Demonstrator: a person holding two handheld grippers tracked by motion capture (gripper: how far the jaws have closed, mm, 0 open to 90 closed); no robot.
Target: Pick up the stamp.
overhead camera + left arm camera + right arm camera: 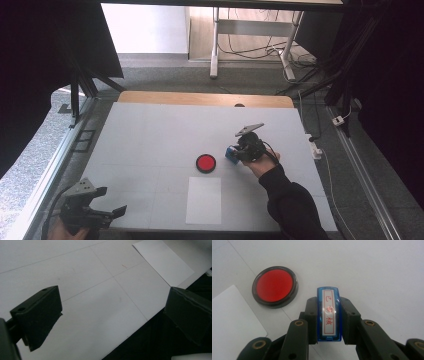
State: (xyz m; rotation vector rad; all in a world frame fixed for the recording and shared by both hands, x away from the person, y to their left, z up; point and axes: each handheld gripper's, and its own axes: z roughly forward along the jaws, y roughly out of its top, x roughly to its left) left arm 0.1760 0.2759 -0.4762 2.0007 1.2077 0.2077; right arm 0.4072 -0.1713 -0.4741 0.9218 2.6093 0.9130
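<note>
1. The blue stamp [329, 315] sits between the fingers [312, 320] of the right gripper [329, 317], label side up, showing a white strip with red characters inside a red frame. Both pads press on its long sides, so the stamp is clamped.
2. In the high view the stamp [231, 152] is at the desk surface right of centre, just beside the ink pad; whether it rests on the desk or is lifted slightly cannot be told.
3. The round ink pad [275, 286] lies open to the stamp's left in the right gripper view: a dark shallow case holding a flat red pad, apart from the stamp.
4. A white sheet of paper [204, 200] lies flat near the front edge, just below the ink pad [206, 163].
5. The left gripper [92, 212] hangs at the desk's [150, 135] front left corner, well apart from the stamp; its fingers [40, 315] stand wide with nothing between them.
</note>
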